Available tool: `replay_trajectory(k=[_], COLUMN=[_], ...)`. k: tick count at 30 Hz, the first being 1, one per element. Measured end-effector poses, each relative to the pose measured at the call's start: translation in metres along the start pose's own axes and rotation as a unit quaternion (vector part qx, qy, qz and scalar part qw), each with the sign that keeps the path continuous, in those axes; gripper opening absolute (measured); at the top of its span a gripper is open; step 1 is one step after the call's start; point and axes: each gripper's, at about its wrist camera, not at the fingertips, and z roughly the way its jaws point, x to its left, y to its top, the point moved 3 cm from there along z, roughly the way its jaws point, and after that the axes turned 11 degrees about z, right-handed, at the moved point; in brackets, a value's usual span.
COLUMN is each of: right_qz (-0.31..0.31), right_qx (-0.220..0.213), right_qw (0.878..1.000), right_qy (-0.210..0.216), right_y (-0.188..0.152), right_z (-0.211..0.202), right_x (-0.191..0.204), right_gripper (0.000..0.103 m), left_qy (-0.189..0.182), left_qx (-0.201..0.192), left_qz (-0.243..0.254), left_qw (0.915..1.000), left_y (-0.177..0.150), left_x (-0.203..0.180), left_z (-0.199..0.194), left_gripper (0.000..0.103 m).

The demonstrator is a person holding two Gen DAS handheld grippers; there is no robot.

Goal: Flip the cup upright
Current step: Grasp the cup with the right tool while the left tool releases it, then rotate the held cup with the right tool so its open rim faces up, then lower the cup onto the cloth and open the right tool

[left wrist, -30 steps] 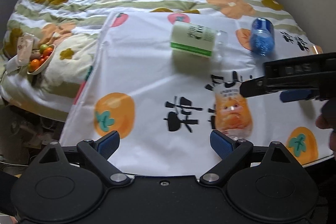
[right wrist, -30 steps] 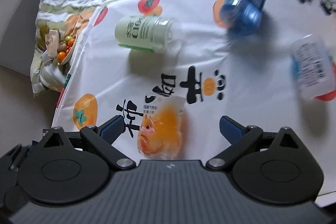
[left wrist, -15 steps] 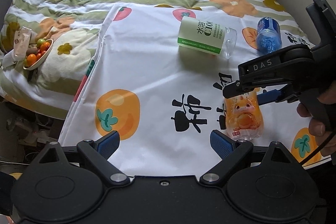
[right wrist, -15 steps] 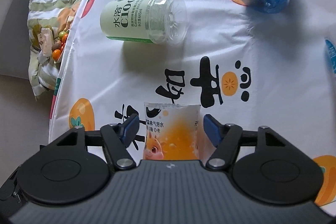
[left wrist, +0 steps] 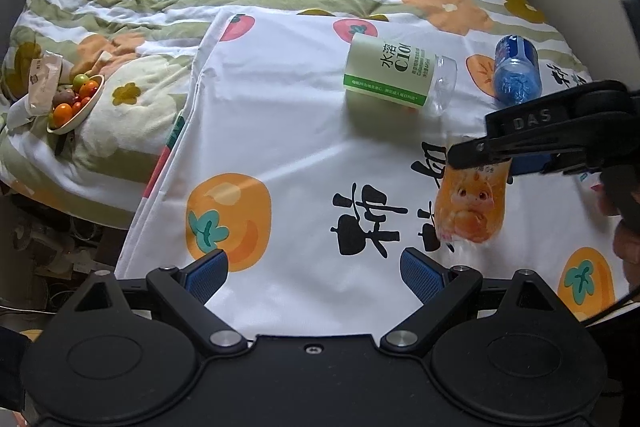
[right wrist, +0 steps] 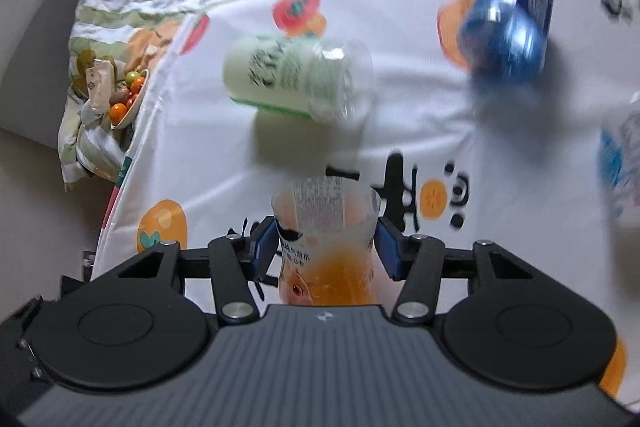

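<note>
On the persimmon-print cloth [left wrist: 304, 147], going left to right: your left gripper [left wrist: 316, 269] hovers with jaws wide apart and nothing between them; the green-label cup [left wrist: 390, 75] lies on its side beyond; your right gripper [right wrist: 326, 247] has its 2 pads pressed on the orange cartoon cup [right wrist: 326, 227], lifted and tilted. Thin plastic may buckle or slip if you squeeze or swing hard, and a wide arc could knock the blue cup [right wrist: 508, 27].

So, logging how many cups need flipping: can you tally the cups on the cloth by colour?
Orange cup, held by the right gripper: 1
Green-label cup: 1
Blue cup: 1
Blue-and-white cup, at frame edge: 1
Total: 4
</note>
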Motion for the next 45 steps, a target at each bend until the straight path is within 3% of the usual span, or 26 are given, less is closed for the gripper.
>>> replay_trajectory(k=[6, 14, 18, 36, 38, 40, 42, 45], right_qz=[-0.077, -0.188, -0.211, -0.200, -0.200, -0.199, -0.197, -0.191], right_qx=[-0.057, -0.134, -0.141, -0.131, -0.128, -0.131, -0.139, -0.137], right_qw=[0.995, 0.973, 0.967, 0.971, 0.971, 0.971, 0.971, 0.972], right_qy=[-0.010, -0.009, -0.015, -0.017, -0.014, -0.014, -0.016, -0.016], right_y=[-0.014, -0.053, -0.065, -0.081, -0.080, -0.080, -0.079, -0.076], right_z=[-0.012, -0.014, -0.017, -0.019, -0.019, -0.019, -0.022, -0.025], right_x=[0.011, 0.016, 0.016, 0.009, 0.009, 0.010, 0.011, 0.011], right_gripper=[0.067, 0.067, 0.067, 0.070, 0.075, 0.093, 0.101, 0.102], left_qy=[0.000, 0.000, 0.001, 0.004, 0.004, 0.004, 0.004, 0.005], left_qx=[0.002, 0.016, 0.021, 0.022, 0.022, 0.022, 0.021, 0.019], left_qz=[0.001, 0.010, 0.014, 0.015, 0.013, 0.011, 0.011, 0.010], left_qw=[1.0000, 0.9998, 0.9997, 0.9996, 0.9997, 0.9997, 0.9997, 0.9998], left_y=[-0.002, -0.014, -0.019, -0.024, -0.025, -0.025, -0.025, -0.024], left_x=[-0.002, -0.007, -0.010, -0.013, -0.013, -0.013, -0.013, -0.013], left_z=[0.000, 0.005, 0.006, 0.004, 0.003, 0.003, 0.003, 0.000], left_gripper=[0.095, 0.095, 0.095, 0.095, 0.095, 0.095, 0.095, 0.095])
